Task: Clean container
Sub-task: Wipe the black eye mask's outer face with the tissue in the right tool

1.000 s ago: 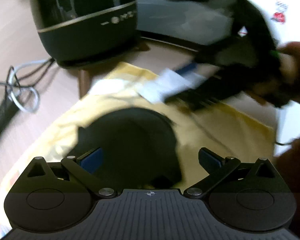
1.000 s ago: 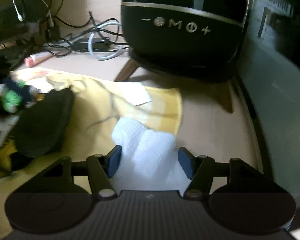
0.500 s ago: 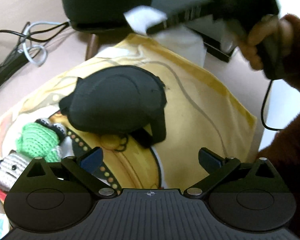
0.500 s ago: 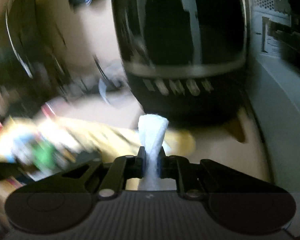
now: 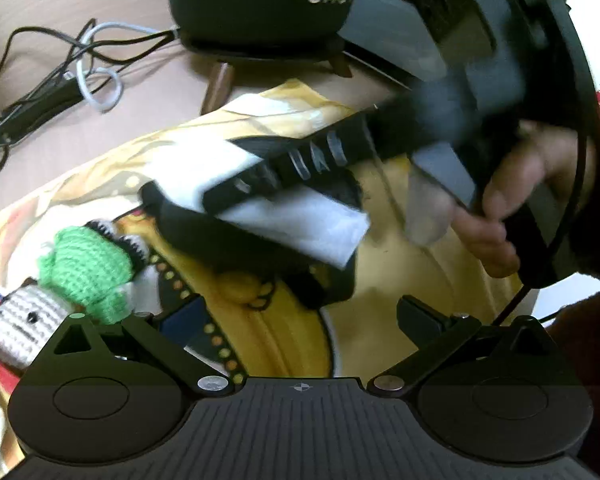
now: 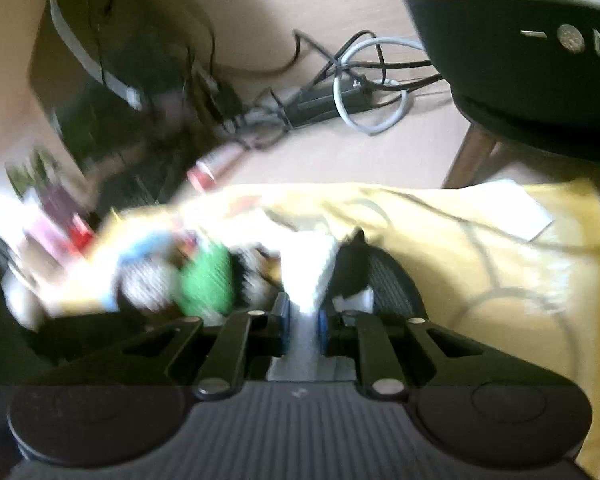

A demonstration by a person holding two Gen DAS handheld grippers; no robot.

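A flat black container (image 5: 236, 240) lies on a yellow printed cloth (image 5: 404, 264). My right gripper (image 6: 303, 316) is shut on a white wipe (image 6: 310, 268) and holds it over the container (image 6: 384, 276). In the left wrist view the right gripper (image 5: 284, 172) reaches in from the upper right, with the wipe (image 5: 300, 224) hanging over the container's top. My left gripper (image 5: 300, 316) is open and empty, hovering short of the container over the cloth.
A large black appliance on wooden legs (image 5: 260, 4) stands behind the cloth. Tangled cables (image 5: 60, 88) lie on the desk to the left. A green crocheted toy (image 5: 86, 268) and a grey-striped one (image 5: 24, 320) sit left of the container. A grey box (image 5: 400, 28) stands at the back right.
My right gripper closed on the white wipe, lifted it off the cloth and swung it left and down over the black container. My left gripper drew back and stayed open.
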